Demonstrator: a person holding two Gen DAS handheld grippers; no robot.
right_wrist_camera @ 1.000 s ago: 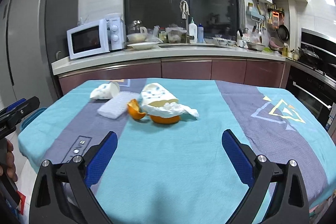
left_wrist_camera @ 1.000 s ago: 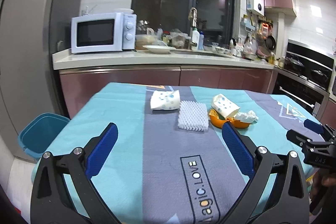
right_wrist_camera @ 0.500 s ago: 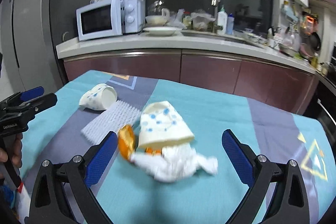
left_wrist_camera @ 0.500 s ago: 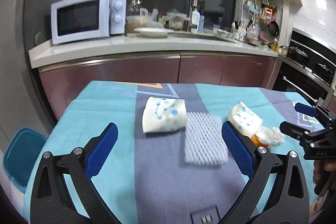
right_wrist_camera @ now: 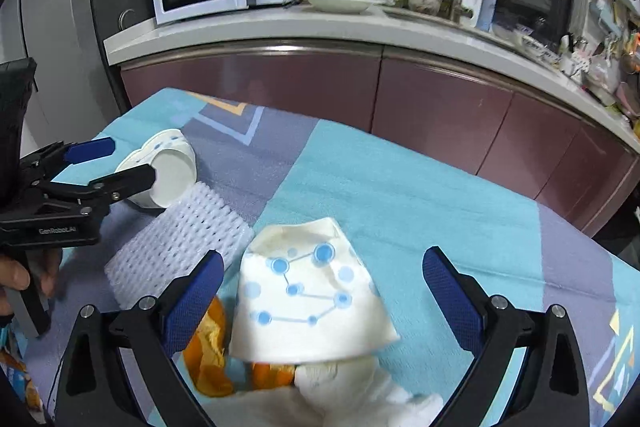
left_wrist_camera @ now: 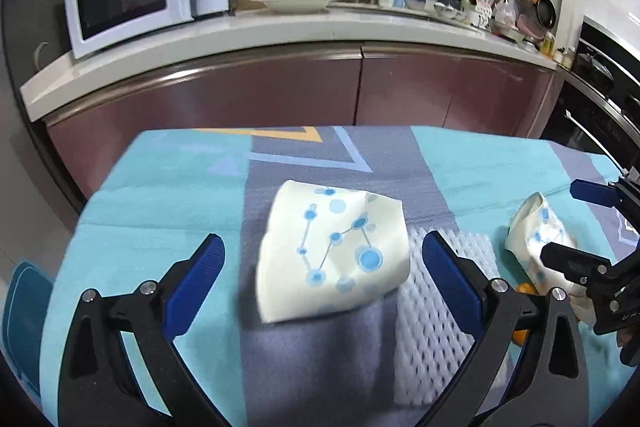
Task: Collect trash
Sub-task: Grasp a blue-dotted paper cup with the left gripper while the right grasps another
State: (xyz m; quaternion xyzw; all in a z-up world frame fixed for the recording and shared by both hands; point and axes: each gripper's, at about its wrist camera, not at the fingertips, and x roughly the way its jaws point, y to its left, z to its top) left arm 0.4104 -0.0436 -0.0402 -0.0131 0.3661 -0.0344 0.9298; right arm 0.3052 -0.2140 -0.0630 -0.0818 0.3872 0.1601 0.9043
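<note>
Counting two crushed paper cups, one white foam net, some orange peel and one crumpled tissue, all lying on the counter. Left gripper hanging wide open around the first paper cup, not pinching it. Right gripper gaping open around the second paper cup, sitting on orange peel and tissue. Foam net lying between both cups.
</note>
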